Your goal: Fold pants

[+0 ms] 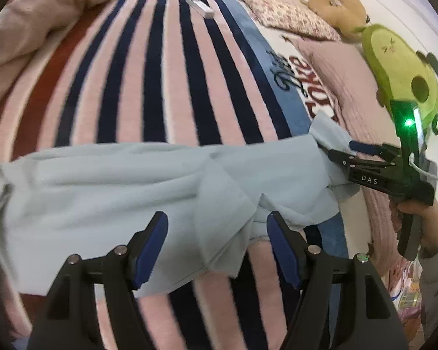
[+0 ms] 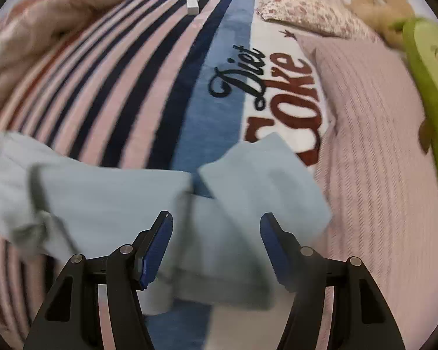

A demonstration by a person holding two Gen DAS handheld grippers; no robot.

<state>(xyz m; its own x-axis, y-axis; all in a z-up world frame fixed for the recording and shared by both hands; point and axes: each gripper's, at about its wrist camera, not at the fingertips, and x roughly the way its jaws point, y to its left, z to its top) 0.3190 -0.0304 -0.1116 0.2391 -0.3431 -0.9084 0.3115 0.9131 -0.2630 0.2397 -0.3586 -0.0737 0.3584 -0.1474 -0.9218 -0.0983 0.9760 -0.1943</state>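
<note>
Pale blue pants (image 1: 125, 186) lie across a striped blanket (image 1: 160, 73) on a bed, folded lengthwise, legs running left to right. My left gripper (image 1: 217, 227) is open just above the pants' near edge, empty. In the left wrist view my right gripper (image 1: 340, 150) is at the pants' right end with its fingers close to the cloth. In the right wrist view the right gripper (image 2: 216, 227) is open over the pants (image 2: 125, 201), whose leg ends (image 2: 262, 180) lie between and ahead of the fingers.
A pink ribbed pillow (image 2: 379, 145) lies right of the pants. An avocado plush (image 1: 400, 70) and a tan plush (image 1: 335, 3) sit at the far right. A small white box (image 1: 200, 7) lies far back. A bunched pink quilt (image 1: 29, 23) is at the left.
</note>
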